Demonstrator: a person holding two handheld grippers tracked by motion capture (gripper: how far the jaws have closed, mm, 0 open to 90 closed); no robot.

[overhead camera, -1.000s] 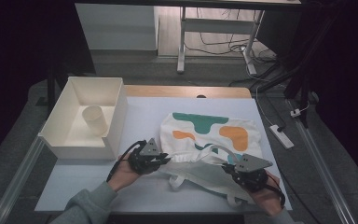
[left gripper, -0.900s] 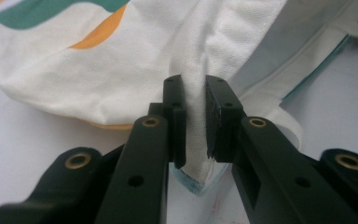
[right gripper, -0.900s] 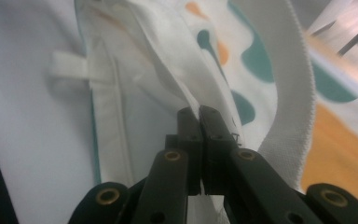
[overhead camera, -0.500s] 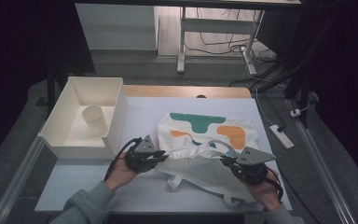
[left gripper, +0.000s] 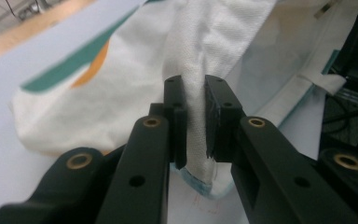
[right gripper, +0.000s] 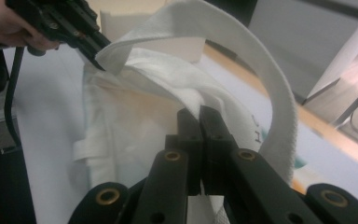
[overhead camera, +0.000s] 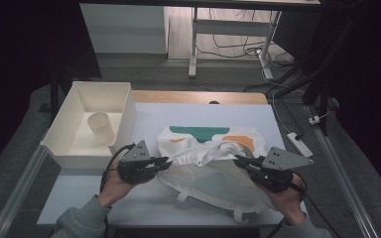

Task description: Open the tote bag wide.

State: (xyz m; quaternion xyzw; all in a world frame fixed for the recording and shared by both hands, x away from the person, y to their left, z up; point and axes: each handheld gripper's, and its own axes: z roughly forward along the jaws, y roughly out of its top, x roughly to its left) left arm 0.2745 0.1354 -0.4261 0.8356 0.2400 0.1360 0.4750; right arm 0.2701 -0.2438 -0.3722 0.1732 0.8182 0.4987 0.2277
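A white cloth tote bag (overhead camera: 213,181) with teal and orange print lies in the middle of the table. My left gripper (overhead camera: 165,161) pinches a fold of its white fabric at the left side; in the left gripper view the jaws (left gripper: 195,86) press on that bunched cloth (left gripper: 193,51). My right gripper (overhead camera: 238,160) is shut on the bag's edge at the right; its jaws (right gripper: 200,114) meet on thin cloth (right gripper: 168,79). Between the two grippers the held edge hangs raised above the table. A white strap (right gripper: 272,88) arcs over the right gripper. The left gripper (right gripper: 86,44) also shows at upper left there.
A white open box (overhead camera: 59,134) stands at the table's left with a pale cup (overhead camera: 100,128) lying in it. The light table surface (overhead camera: 144,111) runs to a wooden strip (overhead camera: 198,97) at the far edge. Cables and a power strip (overhead camera: 299,145) lie on the floor to the right.
Both hands have risen and lifted the bag's near edge off the table. The left gripper has shifted right and away. The fabric now bunches up over the printed side.
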